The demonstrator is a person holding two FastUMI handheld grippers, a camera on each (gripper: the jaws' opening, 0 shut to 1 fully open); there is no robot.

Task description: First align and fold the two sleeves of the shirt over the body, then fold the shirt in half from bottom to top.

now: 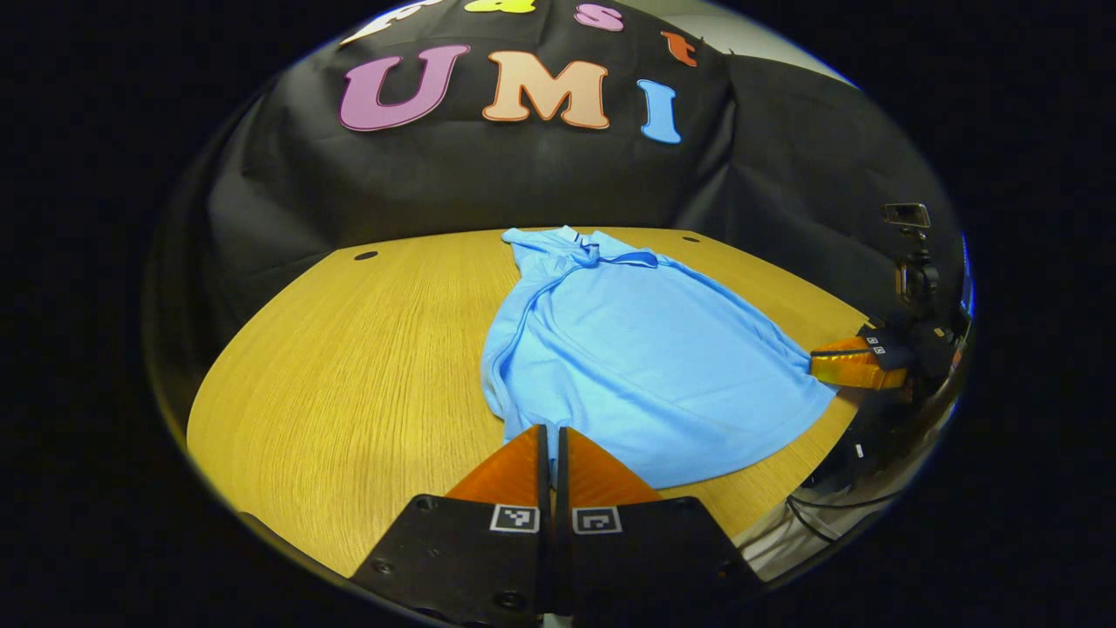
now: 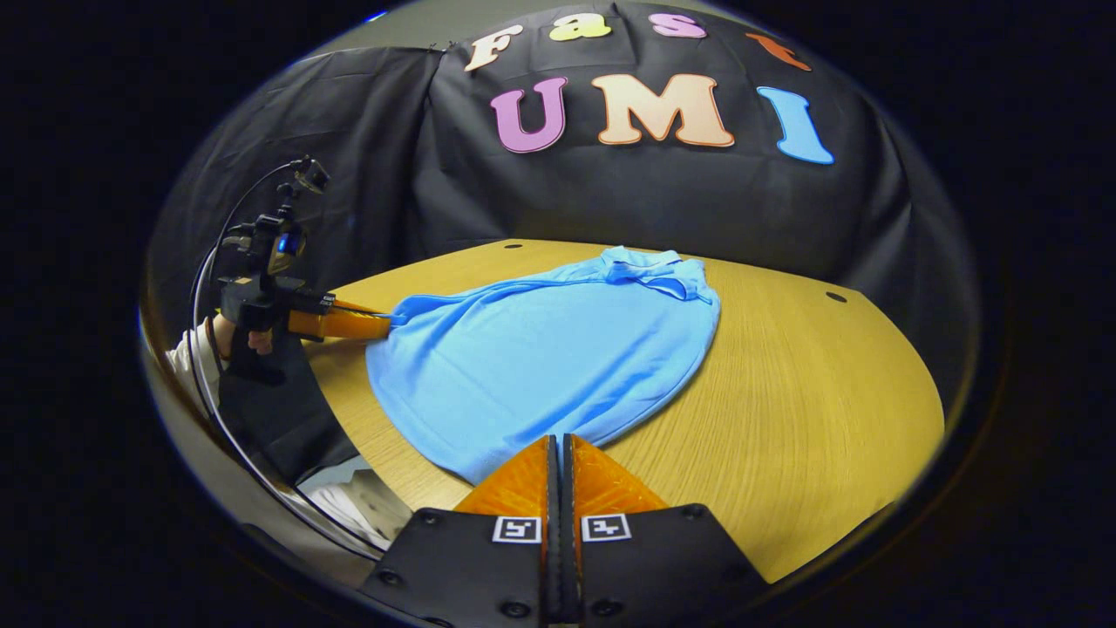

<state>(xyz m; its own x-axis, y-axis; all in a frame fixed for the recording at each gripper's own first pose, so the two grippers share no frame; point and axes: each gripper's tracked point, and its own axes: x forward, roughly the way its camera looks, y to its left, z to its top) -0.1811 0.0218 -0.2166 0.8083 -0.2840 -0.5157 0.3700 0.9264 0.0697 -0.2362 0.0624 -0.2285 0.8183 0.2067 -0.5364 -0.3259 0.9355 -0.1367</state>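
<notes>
Lies flat on a wooden table (image 1: 349,375): a blue shirt (image 1: 628,358), collar (image 1: 602,253) toward the black cloth wall, hem toward the near edge. Shows no sleeve sticking out past the body on either side; looks narrow at the shoulders and wide at the hem, with a few soft wrinkles across the cloth. In the left gripper view, meets the left gripper (image 1: 551,433) at the hem's near left corner, jaws drawn together to a thin slit over the edge of the fabric. Farther off in the same view, meets the right gripper (image 1: 821,363) at the other hem corner, low over the table's right edge. In the right gripper view, shows the right gripper's 2 fingers (image 2: 523,475) likewise closed to a narrow slit, tips set on the hem's near edge. Across the table in that view, runs out to a small point at the tip of the left gripper, held by a hand (image 2: 228,336) with a pale cuff (image 2: 187,358) behind it. Leaves bare wood well to the side of the shirt in each view, marked by 2 small dark holes (image 1: 366,255) near the table's far edge. Rests wholly on the tabletop, both bottom corners pinched, 1 per gripper.
</notes>
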